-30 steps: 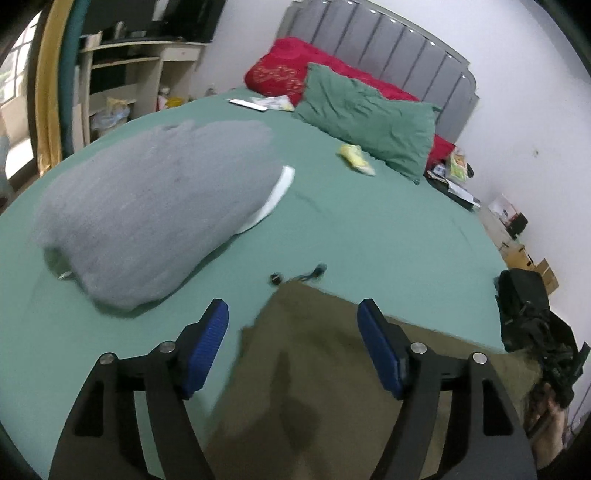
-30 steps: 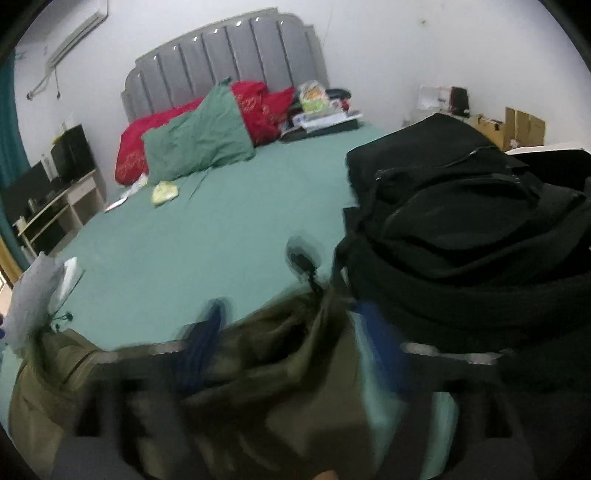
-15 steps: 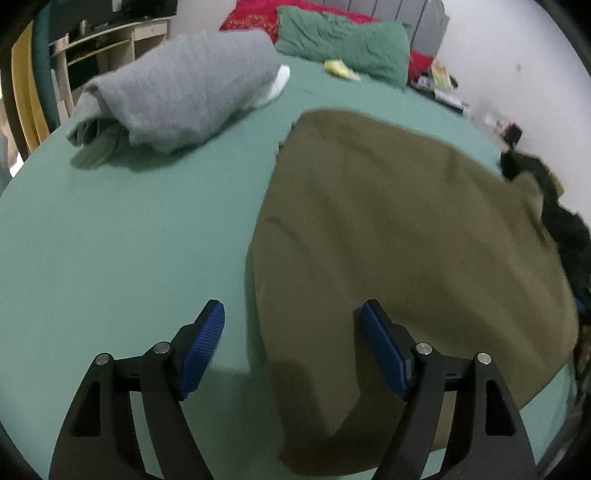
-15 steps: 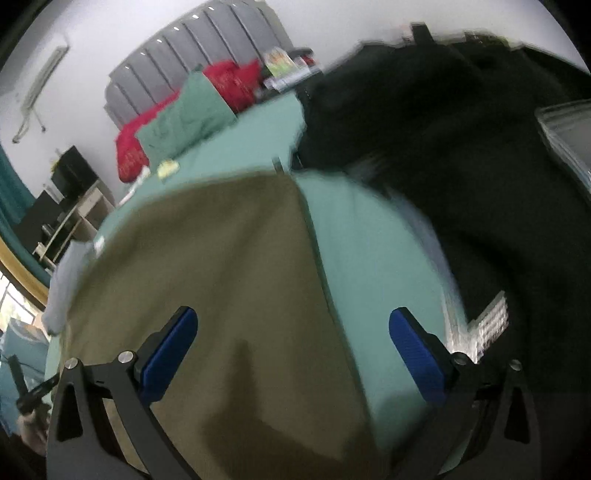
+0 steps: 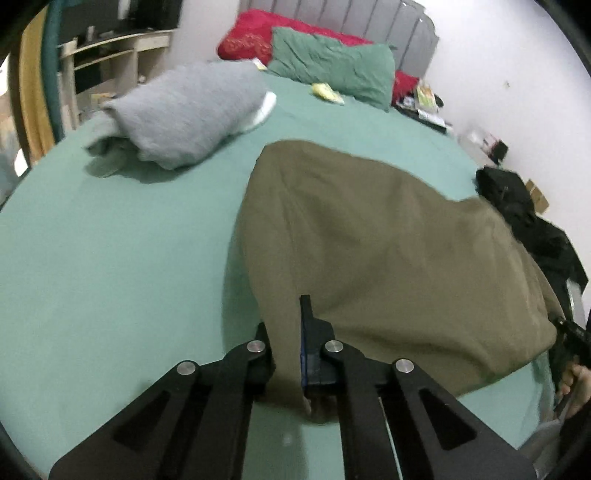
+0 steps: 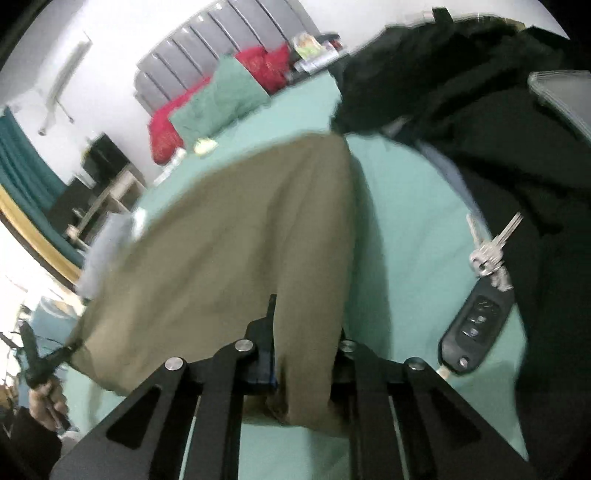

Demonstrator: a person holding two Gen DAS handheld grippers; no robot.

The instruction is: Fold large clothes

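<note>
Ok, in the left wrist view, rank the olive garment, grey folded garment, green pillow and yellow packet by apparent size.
1. olive garment, though nearest the camera
2. grey folded garment
3. green pillow, farther back, so true size is unsure
4. yellow packet

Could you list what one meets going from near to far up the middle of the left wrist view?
Left hand-held gripper shut on the olive garment → bare green sheet → green pillow → red pillow → grey headboard.

Wrist views close over one bed (image 5: pixel 110 258)
</note>
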